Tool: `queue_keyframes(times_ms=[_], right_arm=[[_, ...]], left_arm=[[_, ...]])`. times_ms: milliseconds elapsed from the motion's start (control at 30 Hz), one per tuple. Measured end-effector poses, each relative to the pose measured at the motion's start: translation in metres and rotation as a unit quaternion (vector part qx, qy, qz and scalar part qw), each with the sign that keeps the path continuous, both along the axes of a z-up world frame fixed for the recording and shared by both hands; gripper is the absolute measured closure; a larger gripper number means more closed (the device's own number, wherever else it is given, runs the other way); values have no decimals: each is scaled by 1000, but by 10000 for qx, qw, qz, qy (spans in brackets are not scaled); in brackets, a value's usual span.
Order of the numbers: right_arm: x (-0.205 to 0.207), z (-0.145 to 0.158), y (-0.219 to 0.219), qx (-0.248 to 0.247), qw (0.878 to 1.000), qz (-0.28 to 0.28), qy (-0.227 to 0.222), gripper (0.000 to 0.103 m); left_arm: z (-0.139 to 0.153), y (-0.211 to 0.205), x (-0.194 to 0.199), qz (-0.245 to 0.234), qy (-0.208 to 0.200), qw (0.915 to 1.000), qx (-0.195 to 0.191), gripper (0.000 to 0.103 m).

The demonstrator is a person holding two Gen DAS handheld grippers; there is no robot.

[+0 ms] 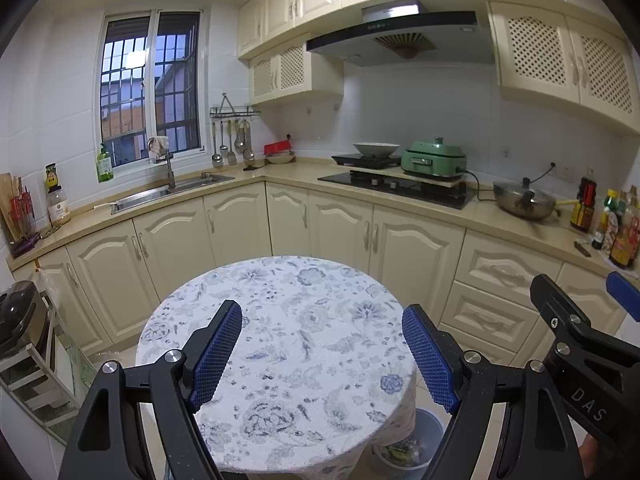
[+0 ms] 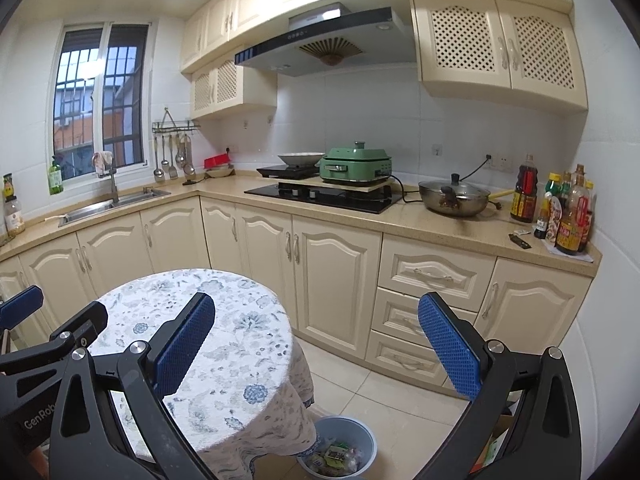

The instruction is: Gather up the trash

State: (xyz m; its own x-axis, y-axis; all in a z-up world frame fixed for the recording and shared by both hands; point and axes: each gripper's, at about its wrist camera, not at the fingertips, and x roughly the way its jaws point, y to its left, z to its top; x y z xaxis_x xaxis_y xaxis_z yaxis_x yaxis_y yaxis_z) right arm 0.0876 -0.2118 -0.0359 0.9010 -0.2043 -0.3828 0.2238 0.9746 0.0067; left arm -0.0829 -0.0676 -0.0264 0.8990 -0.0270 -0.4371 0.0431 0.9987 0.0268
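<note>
A round table with a blue floral cloth [image 1: 280,344] stands in front of me; it also shows in the right wrist view [image 2: 224,344]. No loose trash shows on the cloth. A grey-blue bin [image 2: 360,436] holding several wrappers [image 2: 334,458] sits on the floor by the table's right side; it shows partly under the cloth in the left wrist view [image 1: 432,428]. My left gripper [image 1: 322,354] is open and empty above the table. My right gripper [image 2: 316,346] is open and empty, held to the right of the table above the floor. The right gripper also shows in the left wrist view [image 1: 580,344].
Cream kitchen cabinets [image 2: 340,280] run along the back and right. The counter holds a sink [image 1: 172,192], a black hob [image 2: 324,196], a green cooker [image 2: 356,166], a lidded pan [image 2: 454,198] and sauce bottles [image 2: 560,212]. A shelf rack [image 1: 28,352] stands at the left.
</note>
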Motion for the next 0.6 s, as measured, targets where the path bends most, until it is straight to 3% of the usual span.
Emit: queue_keyframes(times_ms=[600], right_arm=[[-2,5,4,-60,10000,70,-35,0]], left_arm=[[-6,4,-2,50,-73,9999,-72,24]])
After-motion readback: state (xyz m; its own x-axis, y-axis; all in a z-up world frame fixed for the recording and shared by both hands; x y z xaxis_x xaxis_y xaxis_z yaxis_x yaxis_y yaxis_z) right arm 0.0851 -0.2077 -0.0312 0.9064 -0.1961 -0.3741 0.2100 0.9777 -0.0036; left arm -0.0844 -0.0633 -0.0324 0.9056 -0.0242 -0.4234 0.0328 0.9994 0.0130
